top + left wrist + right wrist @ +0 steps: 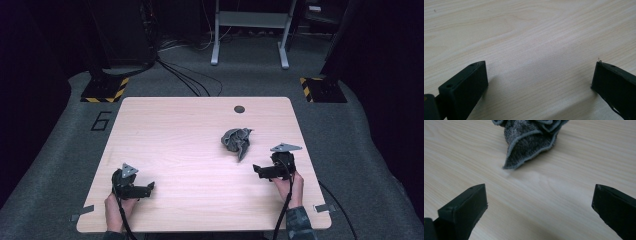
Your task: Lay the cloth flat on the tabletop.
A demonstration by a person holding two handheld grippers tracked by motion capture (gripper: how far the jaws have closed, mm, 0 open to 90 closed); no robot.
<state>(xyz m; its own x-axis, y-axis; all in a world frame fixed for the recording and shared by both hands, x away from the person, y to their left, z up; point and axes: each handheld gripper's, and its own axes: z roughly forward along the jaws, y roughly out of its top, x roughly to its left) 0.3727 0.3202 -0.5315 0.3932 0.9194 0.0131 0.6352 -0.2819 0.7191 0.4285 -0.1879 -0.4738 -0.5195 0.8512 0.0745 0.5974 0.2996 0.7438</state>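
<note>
Here, crumpled grey cloth (237, 141), loose corner pointing toward right gripper (256, 170), both grippers' jaws spread, empty.

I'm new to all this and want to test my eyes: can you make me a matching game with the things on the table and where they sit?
Things:
1. grey cloth
2. left claw
3. right claw
4. dark round hole

Places:
A. near left of the table
B. far edge, right of centre
C. crumpled, right of centre
D. near right, pointing at the cloth

Pairs: 1-C, 2-A, 3-D, 4-B
</note>
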